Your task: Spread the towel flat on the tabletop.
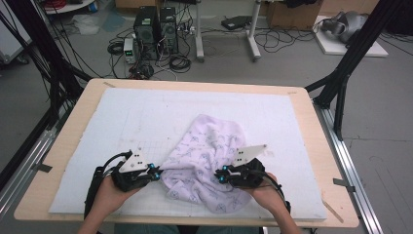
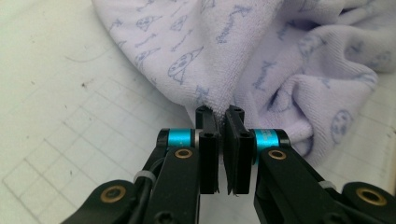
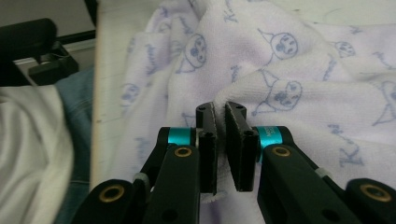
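Towel (image 1: 207,163), lilac with printed faces, lies crumpled on the bench (image 1: 311,122) pad between both tongs. Left tongs (image 1: 157,172) clamp its near-left edge; right tongs (image 1: 220,176) pinch a fold (jaws nearly together).

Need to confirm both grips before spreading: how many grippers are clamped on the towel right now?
2. The left gripper pinches the towel at its left edge; the right gripper pinches a fold near its right front.

High view looks down from above the table (image 1: 311,146); both gripper views sit close, sharing the towel (image 1: 207,156) (image 2: 261,51) (image 3: 299,70).
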